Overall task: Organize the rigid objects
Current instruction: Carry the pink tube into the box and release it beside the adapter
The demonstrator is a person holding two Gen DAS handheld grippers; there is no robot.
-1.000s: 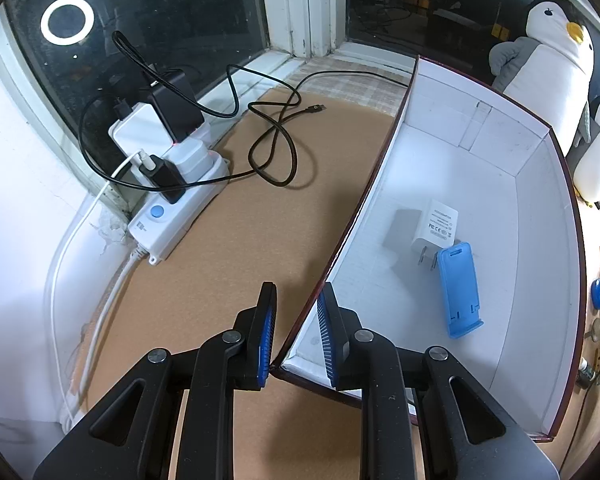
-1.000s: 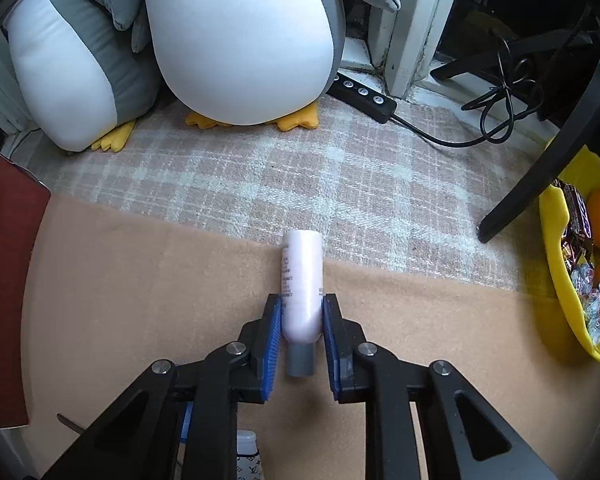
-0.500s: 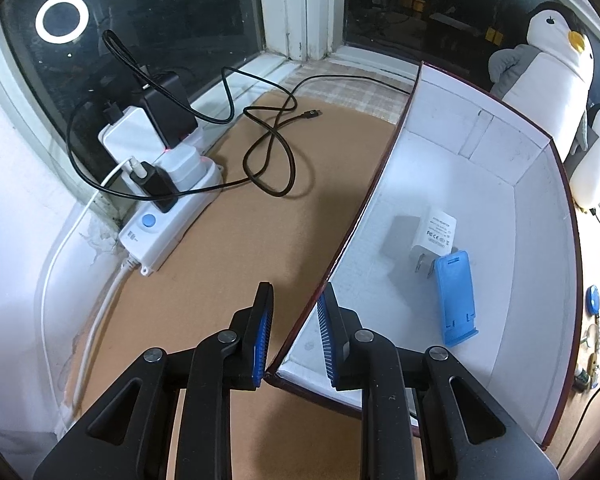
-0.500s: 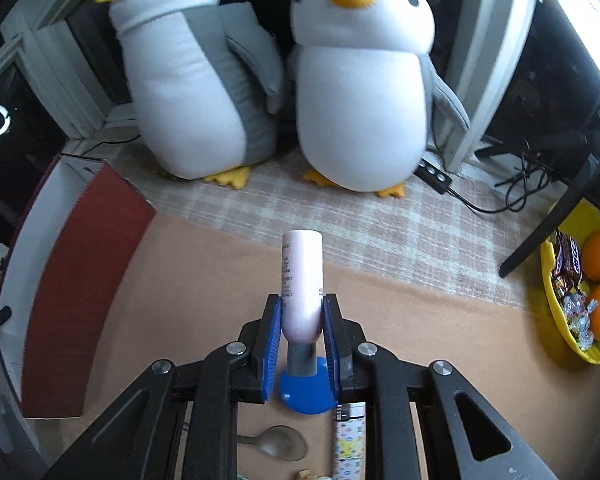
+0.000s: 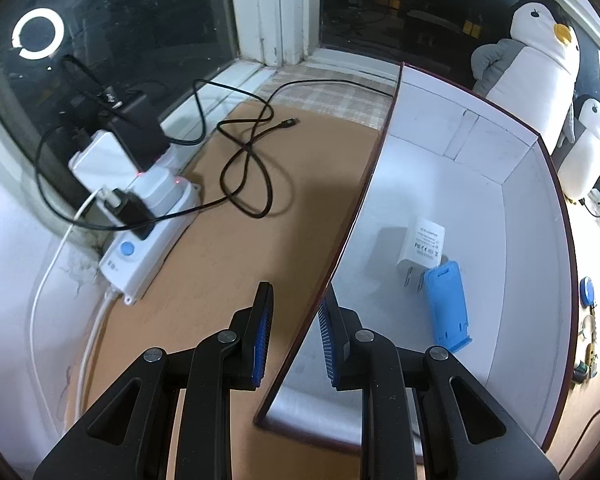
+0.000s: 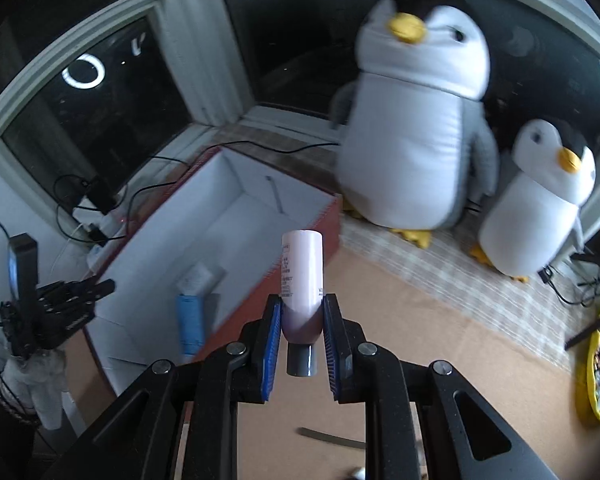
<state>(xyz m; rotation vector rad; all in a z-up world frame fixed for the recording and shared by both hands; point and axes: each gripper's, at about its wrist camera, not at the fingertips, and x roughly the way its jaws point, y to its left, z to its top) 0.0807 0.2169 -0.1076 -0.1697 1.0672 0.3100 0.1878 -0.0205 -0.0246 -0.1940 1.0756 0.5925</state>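
The pink bottle (image 6: 302, 268) is up in the air, pinched near its grey cap end by the right claw (image 6: 299, 334), blue pads pressed on both sides of it, cap pointing back toward the camera and the flat end sticking out forward. It's hanging over the brown tabletop (image 6: 440, 360), just beside the near right side of the box (image 6: 236, 216), which is dark red outside and white inside. In the box there's already a white charger plug (image 5: 422, 248) and a blue plastic stand thing (image 5: 448, 304), lying right next to each other on the white floor, the plug's prongs about touching the top of the blue piece. The left claw (image 5: 294, 334) sits astride the box's left wall near the front corner, one pad outside, one inside, narrow gap; whether the pads actually squeeze the wall I can't tell, looks like there's a little daylight on both sides. Left of the box there's a white power strip (image 5: 140, 252) loaded with adapters and a loose black cable (image 5: 248, 160) looped on the tabletop. Behind the box, on a checked cloth (image 6: 420, 252), a big plush penguin (image 6: 416, 120) and a smaller one (image 6: 540, 208) stand side by side against the dark window. Far right edge has a yellow bowl (image 6: 592, 376) with what looks like oranges and candy.
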